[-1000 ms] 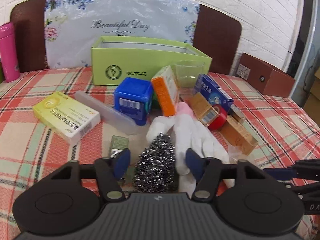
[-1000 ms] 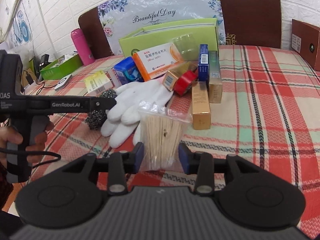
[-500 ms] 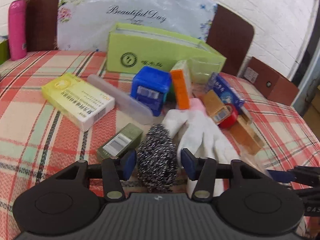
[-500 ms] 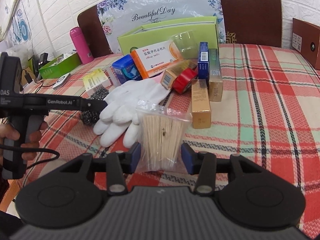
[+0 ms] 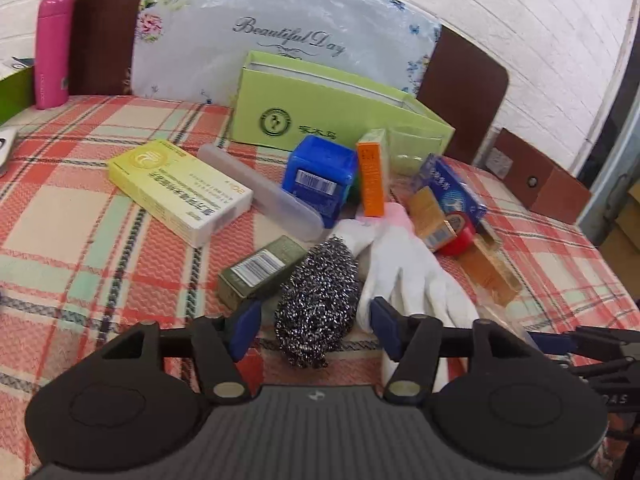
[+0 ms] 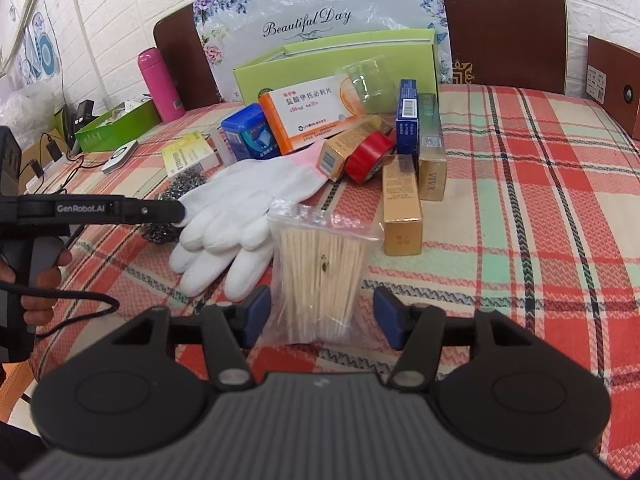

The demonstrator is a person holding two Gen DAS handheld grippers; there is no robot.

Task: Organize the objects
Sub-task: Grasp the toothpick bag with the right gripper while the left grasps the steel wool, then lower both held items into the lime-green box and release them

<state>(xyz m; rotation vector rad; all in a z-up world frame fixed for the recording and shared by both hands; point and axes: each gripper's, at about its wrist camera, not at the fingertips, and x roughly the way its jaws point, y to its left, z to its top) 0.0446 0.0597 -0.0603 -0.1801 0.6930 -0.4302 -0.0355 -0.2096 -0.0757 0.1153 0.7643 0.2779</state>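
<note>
- The left gripper (image 5: 314, 326) has its jaws spread wide on either side of the steel wool scrubber (image 5: 318, 300), with a gap showing on both sides, so nothing is grasped.
- The scrubber lies on the plaid tablecloth (image 5: 72, 216); a dark green barcoded box (image 5: 262, 270) sits just at its 10 o'clock, and the white gloves (image 5: 408, 280) lie against it at 3 o'clock.
- The right gripper (image 6: 320, 316) is also released, its blue pads flanking the lower end of a clear bag of toothpicks (image 6: 320, 268) without clamping it.
- In the right wrist view the gloves (image 6: 236, 216) lie at 10 o'clock from the bag, and a gold box (image 6: 402, 204) stands just off its 2 o'clock.
- A red tape roll (image 6: 368, 158) rests at 12 o'clock from the bag, touching a small gold barcoded box (image 6: 344, 150).
- The open lime-green box (image 5: 320, 108) stands at 12 o'clock in the left wrist view, behind a blue tub (image 5: 320, 178) and an orange carton (image 5: 372, 178).
- A yellow medicine box (image 5: 180, 190) lies at 10 o'clock from the scrubber, well apart.
- A pink bottle (image 5: 52, 48) stands upright at the far 10 o'clock edge.
</note>
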